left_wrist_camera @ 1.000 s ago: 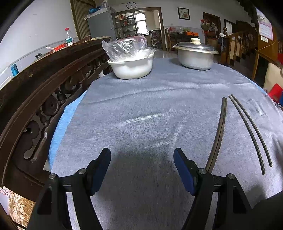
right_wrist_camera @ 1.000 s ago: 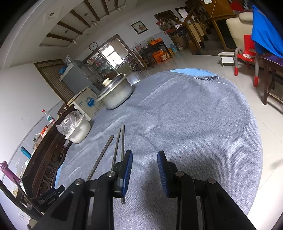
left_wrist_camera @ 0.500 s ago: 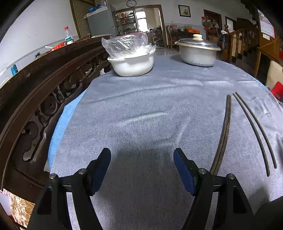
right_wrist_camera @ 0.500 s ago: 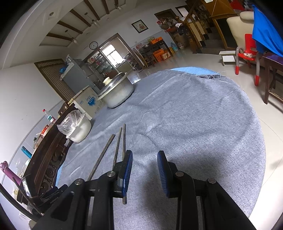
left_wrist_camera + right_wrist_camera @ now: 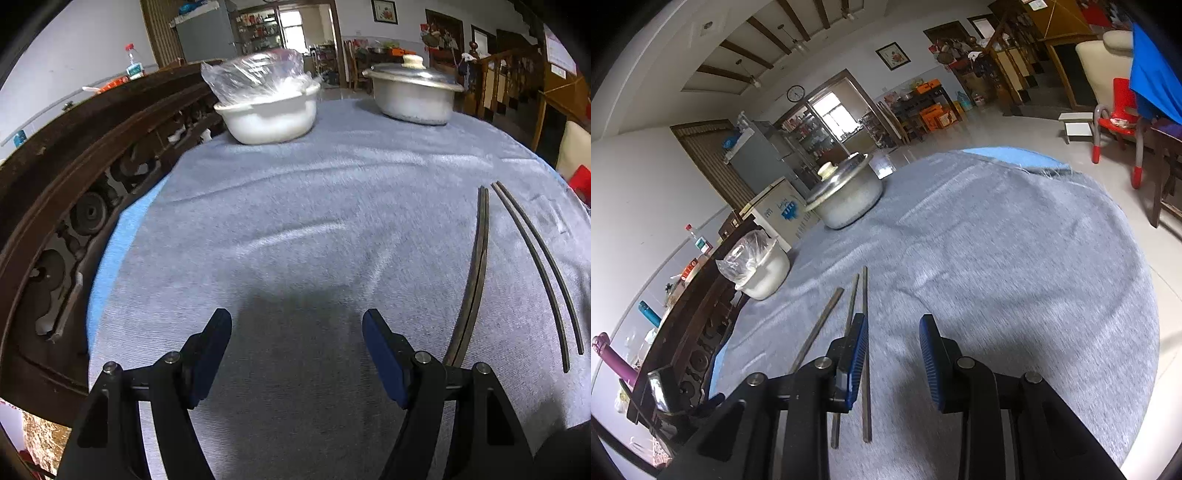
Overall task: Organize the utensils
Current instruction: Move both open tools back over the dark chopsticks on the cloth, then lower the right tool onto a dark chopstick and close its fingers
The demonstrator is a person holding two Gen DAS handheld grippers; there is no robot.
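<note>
Dark chopsticks lie on the grey tablecloth (image 5: 295,206). In the left wrist view a tight pair (image 5: 476,266) lies just right of my right finger, and a second pair (image 5: 539,258) lies further right, slightly spread. In the right wrist view the same sticks (image 5: 864,332) run forward from under my left finger, with one lot (image 5: 822,325) angled off to the left. My left gripper (image 5: 297,332) is open and empty above bare cloth. My right gripper (image 5: 894,332) is open and empty, with the chopsticks at its left finger (image 5: 858,343).
A white bowl (image 5: 269,118) with a plastic bag in it and a lidded metal pot (image 5: 413,96) stand at the far side of the table. A carved dark wooden chair back (image 5: 74,192) runs along the left edge. The table's round edge (image 5: 1137,295) drops off to the right.
The left wrist view has tilted and drawn slightly nearer the table, so bowl and pot sit lower. The right gripper has edged forward along the chopsticks. Both stay open.
</note>
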